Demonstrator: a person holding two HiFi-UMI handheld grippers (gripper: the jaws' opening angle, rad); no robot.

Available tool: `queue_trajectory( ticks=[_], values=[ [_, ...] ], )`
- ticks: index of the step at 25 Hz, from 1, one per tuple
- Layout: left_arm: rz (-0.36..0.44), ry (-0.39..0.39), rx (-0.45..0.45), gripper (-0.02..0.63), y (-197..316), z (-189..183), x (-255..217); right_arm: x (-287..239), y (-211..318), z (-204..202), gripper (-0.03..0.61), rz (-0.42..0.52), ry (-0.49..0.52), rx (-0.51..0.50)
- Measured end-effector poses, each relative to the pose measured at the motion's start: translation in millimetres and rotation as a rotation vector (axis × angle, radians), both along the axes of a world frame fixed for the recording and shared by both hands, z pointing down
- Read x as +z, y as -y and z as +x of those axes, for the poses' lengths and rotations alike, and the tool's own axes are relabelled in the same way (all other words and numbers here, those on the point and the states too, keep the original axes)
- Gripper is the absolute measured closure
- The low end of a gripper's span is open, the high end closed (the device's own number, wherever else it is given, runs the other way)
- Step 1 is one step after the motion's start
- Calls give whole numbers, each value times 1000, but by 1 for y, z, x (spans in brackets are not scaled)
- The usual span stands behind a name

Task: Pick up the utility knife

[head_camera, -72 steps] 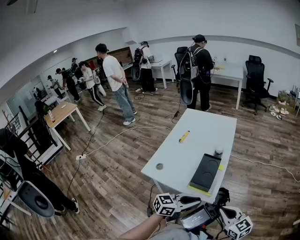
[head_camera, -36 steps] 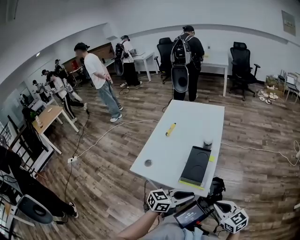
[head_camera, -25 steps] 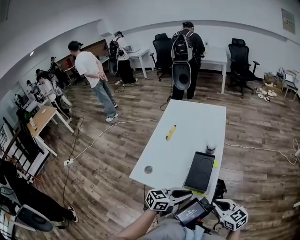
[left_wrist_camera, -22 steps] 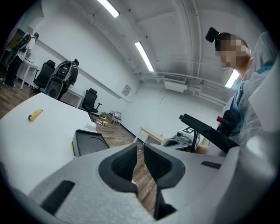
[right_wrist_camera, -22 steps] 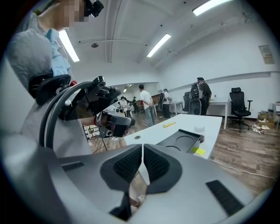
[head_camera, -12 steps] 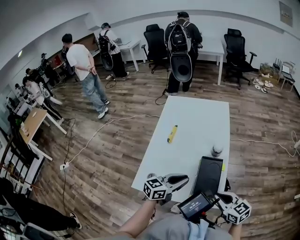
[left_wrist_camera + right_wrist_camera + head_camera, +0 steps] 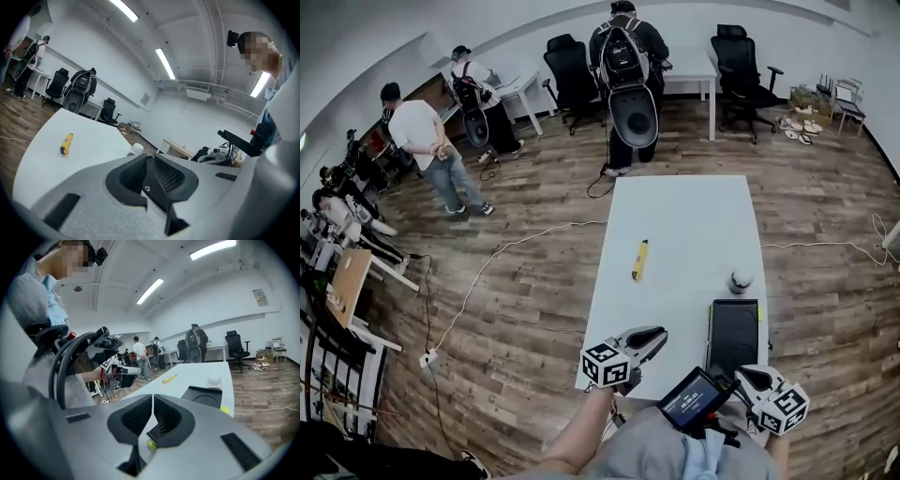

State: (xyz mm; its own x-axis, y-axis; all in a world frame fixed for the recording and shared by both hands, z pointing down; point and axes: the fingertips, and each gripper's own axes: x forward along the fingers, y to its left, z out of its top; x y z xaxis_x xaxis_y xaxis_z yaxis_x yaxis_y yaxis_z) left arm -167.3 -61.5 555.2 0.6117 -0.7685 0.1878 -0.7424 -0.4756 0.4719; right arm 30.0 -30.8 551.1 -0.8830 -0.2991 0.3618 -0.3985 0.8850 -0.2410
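The yellow utility knife (image 7: 639,260) lies on the white table (image 7: 684,220), left of its middle; it also shows in the left gripper view as the knife (image 7: 66,143) and far off in the right gripper view as the knife (image 7: 169,378). My left gripper (image 7: 654,337) hovers at the table's near left corner, shut and empty, well short of the knife. In its own view, the left gripper (image 7: 151,157) has jaws that meet. My right gripper (image 7: 742,377) is at the near right edge; the right gripper (image 7: 153,397) is shut with nothing in it.
A black flat pad (image 7: 734,333) lies on the table's near right, with a small pale cup (image 7: 740,280) just beyond it. A person with a backpack (image 7: 628,66) stands at the far end. Office chairs (image 7: 741,56) stand behind. A white cable (image 7: 516,248) runs across the floor on the left.
The head view has closed in on the table and tipped down. Both grippers came forward to the near table edge, the left one farther. People at the back left walked away.
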Motion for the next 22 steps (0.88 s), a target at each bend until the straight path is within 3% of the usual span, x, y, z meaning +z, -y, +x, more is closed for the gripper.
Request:
queue_trajectory(
  ticks=[9, 22],
  values=[
    [-84, 86, -152, 560, 24, -44, 30, 3, 4, -3, 548, -23, -12, 18],
    [-131, 200, -254, 558, 75, -98, 46, 12, 15, 5, 548, -44, -19, 59]
  ],
)
